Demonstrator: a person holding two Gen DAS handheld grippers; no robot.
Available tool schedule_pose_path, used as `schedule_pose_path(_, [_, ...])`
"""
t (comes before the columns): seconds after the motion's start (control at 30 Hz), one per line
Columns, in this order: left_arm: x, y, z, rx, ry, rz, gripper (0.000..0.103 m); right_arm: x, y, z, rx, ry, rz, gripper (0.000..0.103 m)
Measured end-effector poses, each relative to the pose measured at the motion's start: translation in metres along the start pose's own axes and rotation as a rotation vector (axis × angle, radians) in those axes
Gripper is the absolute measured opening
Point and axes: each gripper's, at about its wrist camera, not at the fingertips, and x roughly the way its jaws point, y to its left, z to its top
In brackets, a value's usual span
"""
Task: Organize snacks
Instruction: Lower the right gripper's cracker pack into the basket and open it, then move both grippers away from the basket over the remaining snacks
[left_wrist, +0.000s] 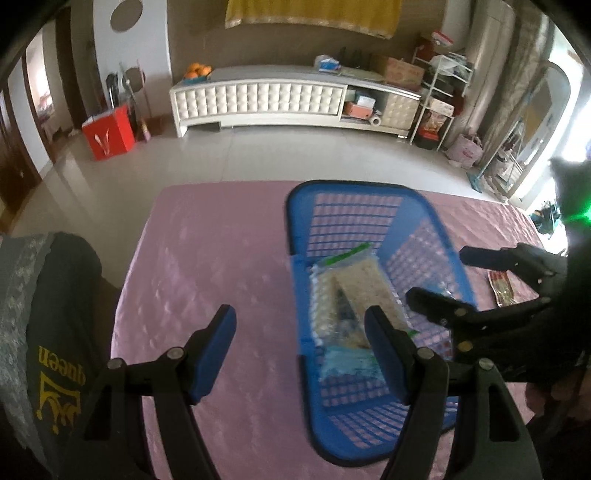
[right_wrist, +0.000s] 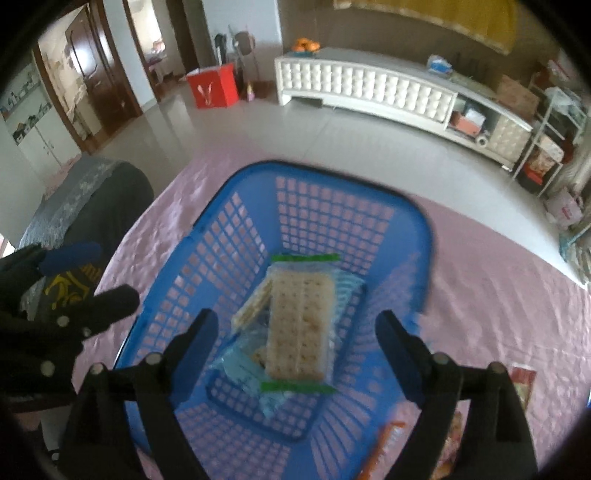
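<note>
Fingers: right gripper (right_wrist: 295, 354) spread, empty above cracker pack (right_wrist: 299, 325) in blue basket (right_wrist: 421, 229); left gripper (left_wrist: 301, 354) spread, empty. Risk: stray wrappers (right_wrist: 388, 450) outside, overlooked.

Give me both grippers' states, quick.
Left gripper: open, holding nothing.
Right gripper: open, empty, above the cracker pack in the blue basket.

A pale tiled floor (left_wrist: 295, 155) runs back to a long white tufted cabinet (left_wrist: 266, 99) against a brown wall, with oranges (left_wrist: 197, 70) at its left end. A red box (left_wrist: 109, 133) stands on the floor near dark wooden doorways (right_wrist: 99, 77). Daylight floods in at the right past a white wire rack (left_wrist: 439, 96).
</note>
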Motion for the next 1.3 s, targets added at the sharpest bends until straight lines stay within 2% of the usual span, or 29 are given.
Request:
schedule_pose_path(0.37, [-0.049,-0.07,-0.014,0.098,-0.075,-0.03,0.07,-0.082,-0.022,-0.036,0.053,-0.087,-0.07,0.09])
schedule_pose_path(0.47, [-0.063,-0.092,-0.022,0.134,-0.122,-0.032,0.07,-0.104,-0.03,-0.052,0.075,-0.107,-0.08,0.09])
schedule_pose_path(0.6, [-0.067,-0.115,-0.033,0.143,-0.123,-0.067,0.07,-0.125,-0.043,-0.073,0.102,-0.128,-0.09,0.09])
schedule_pose_path(0.63, [-0.067,-0.12,-0.036,0.14,-0.118,-0.076,0.072,-0.129,-0.048,-0.079,0.108,-0.134,-0.092,0.09])
schedule_pose_path(0.67, [-0.065,-0.126,-0.04,0.14,-0.113,-0.091,0.081,-0.135,-0.053,-0.086,0.117,-0.141,-0.095,0.09])
schedule_pose_path(0.7, [-0.063,-0.131,-0.044,0.139,-0.108,-0.1,0.086,-0.139,-0.058,-0.092,0.125,-0.144,-0.1,0.09])
schedule_pose_path(0.93, [-0.05,-0.174,-0.068,0.182,-0.073,-0.103,0.094,-0.15,-0.087,-0.133,0.174,-0.16,-0.134,0.09])
schedule_pose_path(1.0, [-0.045,-0.186,-0.077,0.193,-0.061,-0.098,0.103,-0.148,-0.095,-0.143,0.185,-0.154,-0.134,0.093])
schedule_pose_path(1.07, [-0.039,-0.197,-0.085,0.202,-0.05,-0.087,0.103,-0.145,-0.101,-0.157,0.196,-0.15,-0.142,0.099])
schedule_pose_path(1.3, [-0.015,-0.222,-0.111,0.18,0.002,-0.075,0.103,-0.124,-0.129,-0.195,0.229,-0.103,-0.134,0.102])
